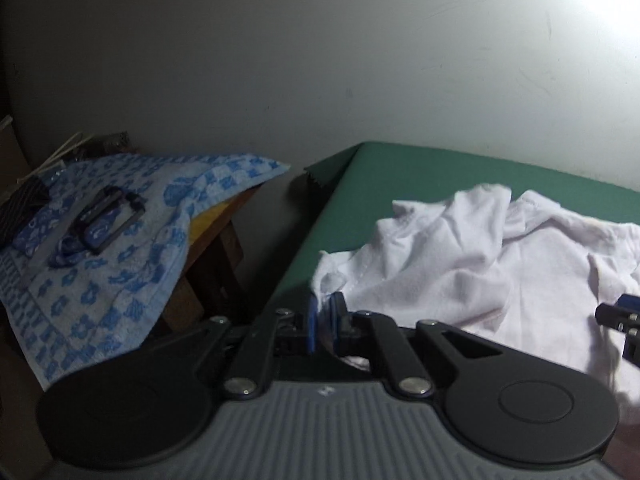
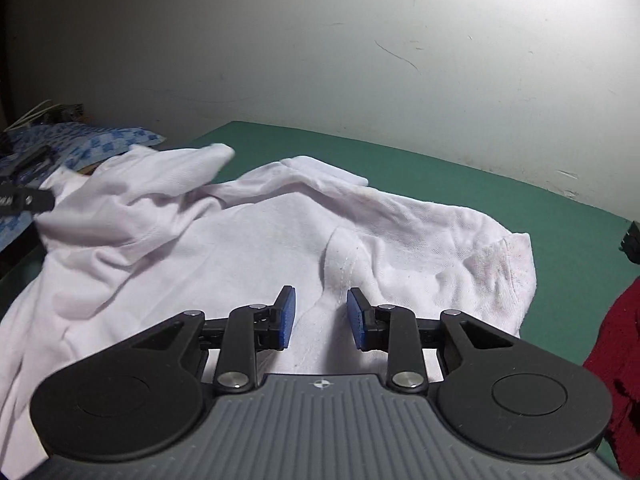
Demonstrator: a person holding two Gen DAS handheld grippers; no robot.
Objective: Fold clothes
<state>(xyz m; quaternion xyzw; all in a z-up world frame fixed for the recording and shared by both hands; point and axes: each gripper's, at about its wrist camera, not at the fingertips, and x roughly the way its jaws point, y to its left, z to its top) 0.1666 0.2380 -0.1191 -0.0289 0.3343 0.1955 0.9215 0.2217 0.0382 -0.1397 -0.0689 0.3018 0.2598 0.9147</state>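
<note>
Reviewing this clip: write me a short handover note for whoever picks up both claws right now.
Left claw: shut on an edge of the white shirt, at the shirt's left side near the table edge.
Right claw: open, empty, poised low over the shirt's near part, gripping nothing.
White shirt lies crumpled and unfolded on the green table. A dark red garment sits at the right edge, untouched.
A blue patterned towel covers a side stand to the left; not part of the fold.
Done: one edge gripped. Left: grip with the right claw, spread the shirt flat, fold it, then probably the red garment.
</note>
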